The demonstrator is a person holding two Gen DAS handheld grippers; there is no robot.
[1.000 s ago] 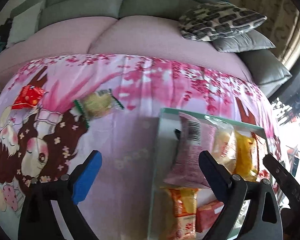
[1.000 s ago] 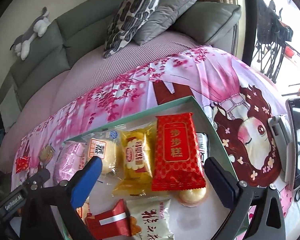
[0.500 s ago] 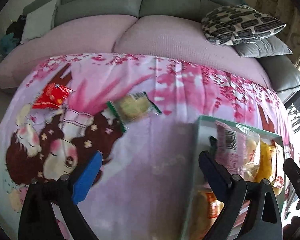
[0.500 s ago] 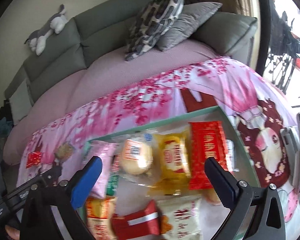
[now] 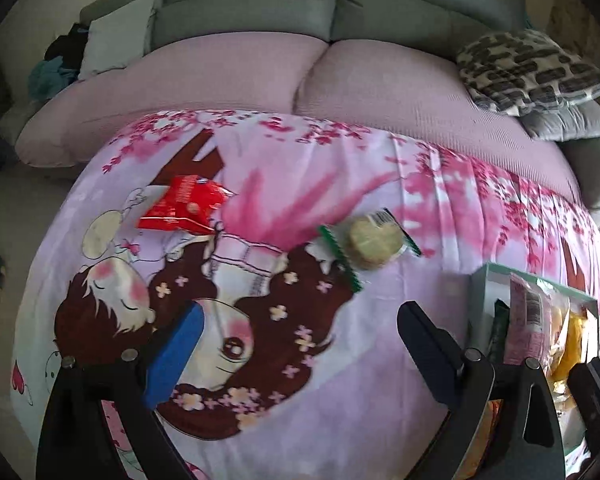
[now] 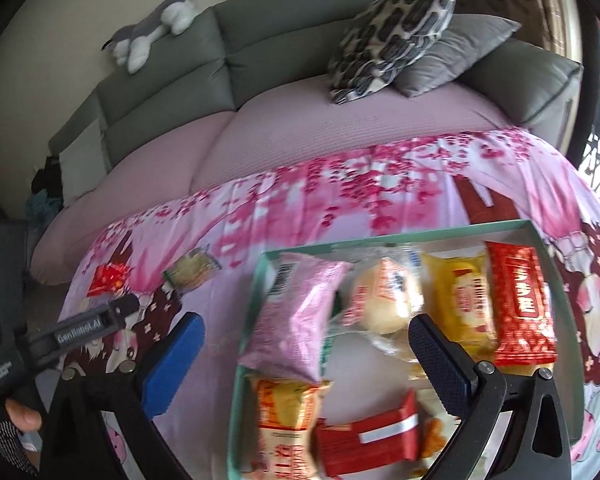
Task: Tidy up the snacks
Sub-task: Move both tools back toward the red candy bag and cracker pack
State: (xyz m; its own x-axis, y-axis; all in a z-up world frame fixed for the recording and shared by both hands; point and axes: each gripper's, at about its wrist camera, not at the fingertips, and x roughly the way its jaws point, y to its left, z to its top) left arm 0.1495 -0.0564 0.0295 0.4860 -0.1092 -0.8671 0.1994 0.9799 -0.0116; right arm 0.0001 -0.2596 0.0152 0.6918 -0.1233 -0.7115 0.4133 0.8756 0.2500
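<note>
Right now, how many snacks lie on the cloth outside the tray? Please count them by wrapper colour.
red packet: 1
round cake in a clear wrapper with green edges: 1
Total: 2, both on the cloth, apart from each other and to the left of the tray.

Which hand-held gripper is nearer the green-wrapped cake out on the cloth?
Left. The left hand-held gripper hangs open just short of the cake. The right hand-held gripper is over the tray, cake off to its left.
</note>
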